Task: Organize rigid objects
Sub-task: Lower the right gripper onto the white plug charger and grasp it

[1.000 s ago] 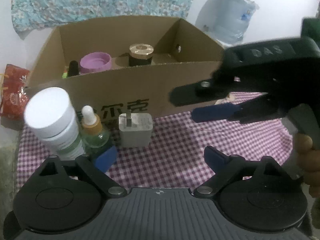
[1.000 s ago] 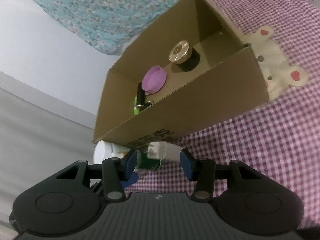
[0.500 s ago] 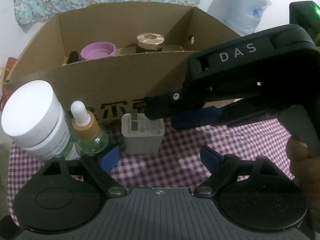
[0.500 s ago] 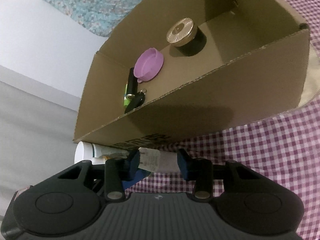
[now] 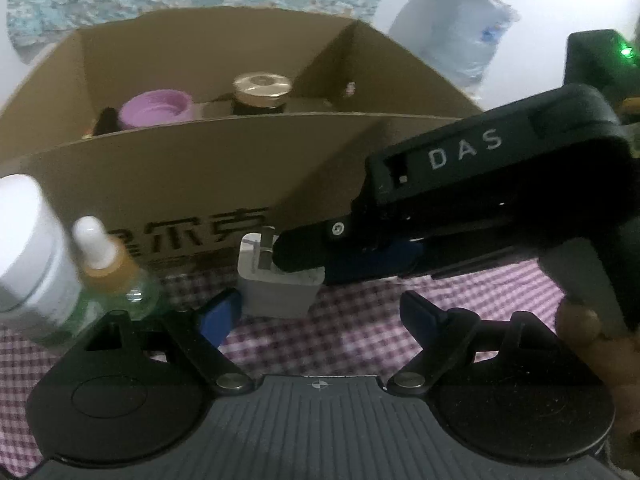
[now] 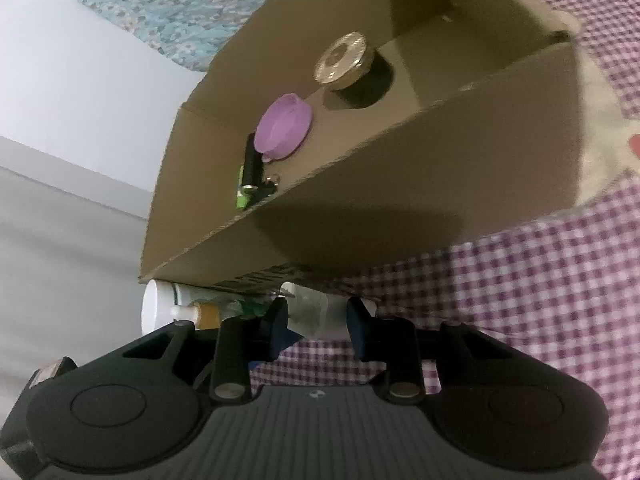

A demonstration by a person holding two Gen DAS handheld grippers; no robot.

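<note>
A white charger plug (image 5: 276,296) stands on the purple checked cloth (image 5: 340,332) in front of the cardboard box (image 5: 200,184). My right gripper (image 5: 304,260) reaches in from the right over the plug's top. In the right wrist view the charger plug (image 6: 316,312) sits between the blue pads of the right gripper (image 6: 316,320), whose jaws are closing; I see no firm press. My left gripper (image 5: 318,312) is open, just short of the plug. A dropper bottle (image 5: 112,272) and a white jar (image 5: 24,248) stand to the plug's left.
Inside the cardboard box (image 6: 360,208) are a purple lid (image 6: 284,128), a gold-capped dark jar (image 6: 344,60) and a small black and green item (image 6: 250,176). A large water bottle (image 5: 452,36) stands behind the box. A hand (image 5: 580,324) holds the right gripper.
The right gripper moved left across the box front until its fingers reached the charger plug, and its jaws narrowed. Both views drew closer to the box and plug.
</note>
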